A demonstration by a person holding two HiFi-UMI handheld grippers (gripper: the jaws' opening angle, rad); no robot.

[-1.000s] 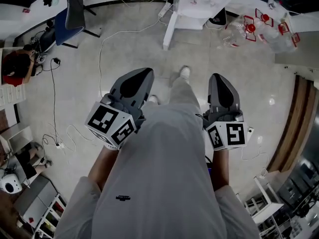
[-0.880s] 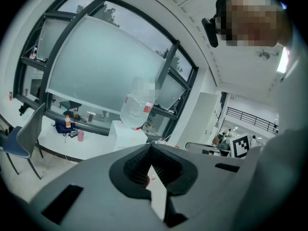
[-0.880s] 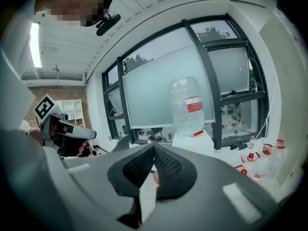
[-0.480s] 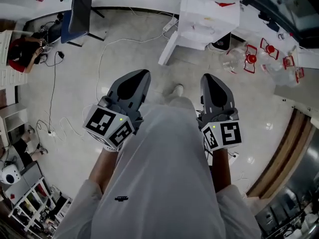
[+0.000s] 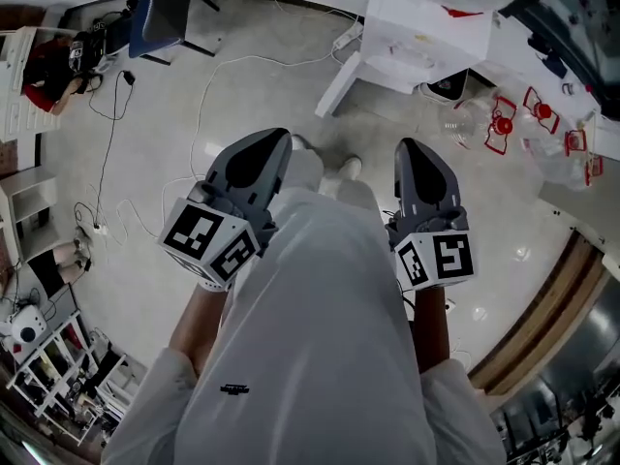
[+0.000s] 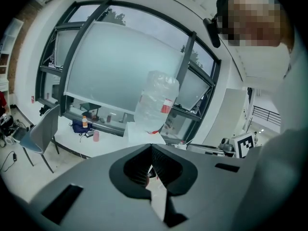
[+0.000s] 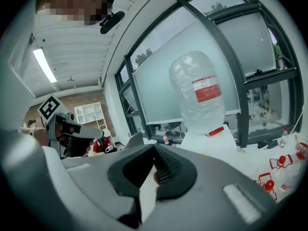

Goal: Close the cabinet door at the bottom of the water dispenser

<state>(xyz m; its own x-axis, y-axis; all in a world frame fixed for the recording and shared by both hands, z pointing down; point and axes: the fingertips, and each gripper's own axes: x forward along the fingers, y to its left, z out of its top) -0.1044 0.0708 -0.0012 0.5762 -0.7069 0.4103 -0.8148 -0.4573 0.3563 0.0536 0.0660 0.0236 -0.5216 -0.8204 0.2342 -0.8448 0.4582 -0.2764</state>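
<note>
Holding left claw (image 5: 260, 153) and right claw (image 5: 418, 158) clenched and empty, side by side over the floor (image 5: 242, 85), facing the water dispenser (image 5: 426, 27) ahead, cabinet door (image 5: 339, 83) open at its base.

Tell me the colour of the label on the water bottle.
Red and white; the label shows best in the right gripper view.

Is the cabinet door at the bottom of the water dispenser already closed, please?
No, in the head view the cabinet door stands swung out from the white water dispenser.
</note>
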